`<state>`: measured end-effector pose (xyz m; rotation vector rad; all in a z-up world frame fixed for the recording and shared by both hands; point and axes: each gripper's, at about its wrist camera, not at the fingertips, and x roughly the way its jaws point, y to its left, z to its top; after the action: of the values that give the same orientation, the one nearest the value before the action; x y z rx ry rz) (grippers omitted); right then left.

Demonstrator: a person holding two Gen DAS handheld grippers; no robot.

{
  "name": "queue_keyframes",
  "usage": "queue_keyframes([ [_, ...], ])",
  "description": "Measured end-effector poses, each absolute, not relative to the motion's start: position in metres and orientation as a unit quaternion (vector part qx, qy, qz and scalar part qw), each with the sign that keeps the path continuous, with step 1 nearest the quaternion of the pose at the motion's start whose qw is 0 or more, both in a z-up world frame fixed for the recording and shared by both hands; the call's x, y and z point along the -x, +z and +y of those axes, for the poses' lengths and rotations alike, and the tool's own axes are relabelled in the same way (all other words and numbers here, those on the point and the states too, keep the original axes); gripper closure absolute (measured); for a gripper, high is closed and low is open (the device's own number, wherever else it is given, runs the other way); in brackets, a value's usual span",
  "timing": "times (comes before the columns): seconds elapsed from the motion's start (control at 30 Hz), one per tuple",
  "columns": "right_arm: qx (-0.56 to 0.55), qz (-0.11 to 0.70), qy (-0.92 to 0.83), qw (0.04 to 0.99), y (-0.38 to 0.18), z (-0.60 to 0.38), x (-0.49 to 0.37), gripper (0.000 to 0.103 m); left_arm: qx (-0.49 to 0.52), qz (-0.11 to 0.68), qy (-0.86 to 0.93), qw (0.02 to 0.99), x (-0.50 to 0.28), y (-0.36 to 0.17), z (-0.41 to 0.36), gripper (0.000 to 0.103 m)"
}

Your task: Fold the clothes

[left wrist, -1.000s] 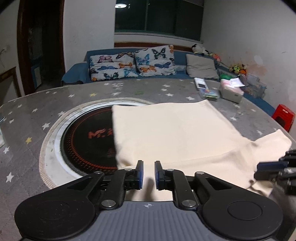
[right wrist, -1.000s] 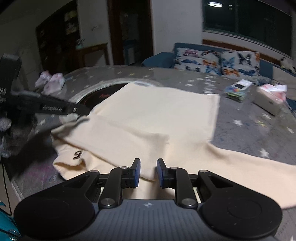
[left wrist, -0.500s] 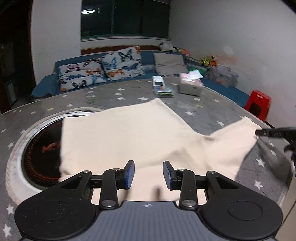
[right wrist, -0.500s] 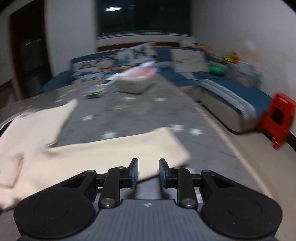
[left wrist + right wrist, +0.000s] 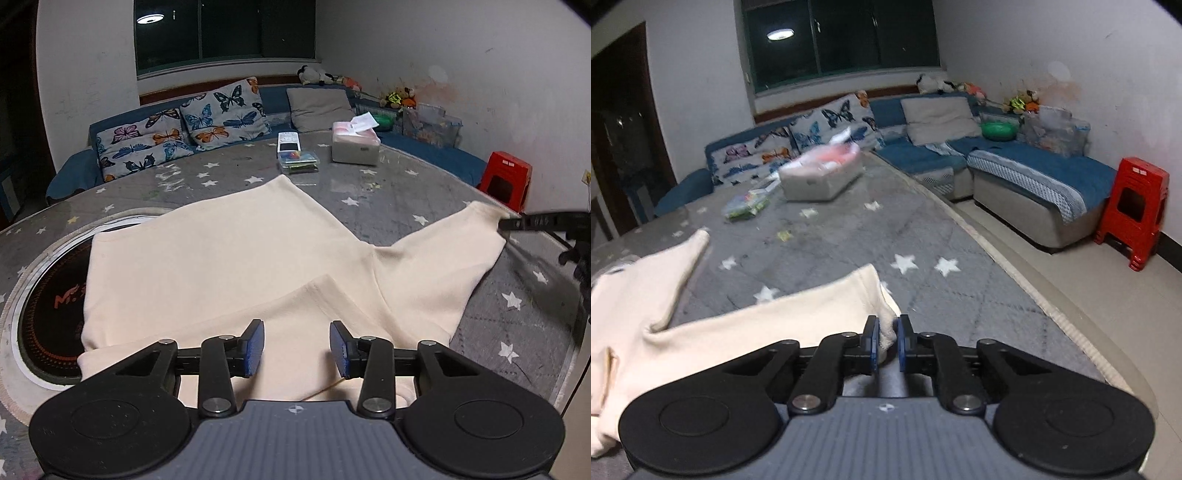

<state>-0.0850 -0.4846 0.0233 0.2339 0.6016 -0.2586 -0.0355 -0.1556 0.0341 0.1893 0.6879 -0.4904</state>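
Your left gripper hovers with its blue pads spread wide, gripping nothing, just above the near edge of the cream sweater. Your right gripper has its pads nearly closed, pinching the cuff of the sweater's sleeve between them. The sweater lies flat on the grey star-patterned table cover, one sleeve already folded across the body, the other stretched out toward the table's right edge. Beyond the sweater, a tissue box and a small packet sit near the far side, with the blue sofa behind.
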Motion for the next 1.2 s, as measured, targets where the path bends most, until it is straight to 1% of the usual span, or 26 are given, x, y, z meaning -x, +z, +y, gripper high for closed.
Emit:
queue_keyframes([
  [0.3, -0.121, 0.231, -0.030, 0.965, 0.084, -0.448, 0.095, 0.095, -0.097, 0.329, -0.243, 0.908, 0.039, 0.031, -0.159, 0.059],
  [0.6, -0.078, 0.202, 0.115, 0.970, 0.134, -0.359, 0.079, 0.095, -0.050, 0.300, -0.188, 0.934, 0.047, 0.050, -0.100, 0.056],
  [0.77, -0.050, 0.205, 0.195, 0.958, 0.138, -0.298, 0.064, 0.096, -0.023, 0.290, -0.147, 0.945, 0.053, 0.057, -0.061, 0.056],
  [1.0, -0.013, 0.229, 0.282, 0.932, 0.124, -0.209, 0.044, 0.096, 0.002, 0.294, -0.104, 0.950, 0.060, 0.053, -0.017, 0.056],
  [1.2, 0.008, 0.251, 0.308, 0.918, 0.114, -0.182, 0.044, 0.094, 0.009, 0.297, -0.096, 0.950, 0.064, 0.050, -0.003, 0.056],
])
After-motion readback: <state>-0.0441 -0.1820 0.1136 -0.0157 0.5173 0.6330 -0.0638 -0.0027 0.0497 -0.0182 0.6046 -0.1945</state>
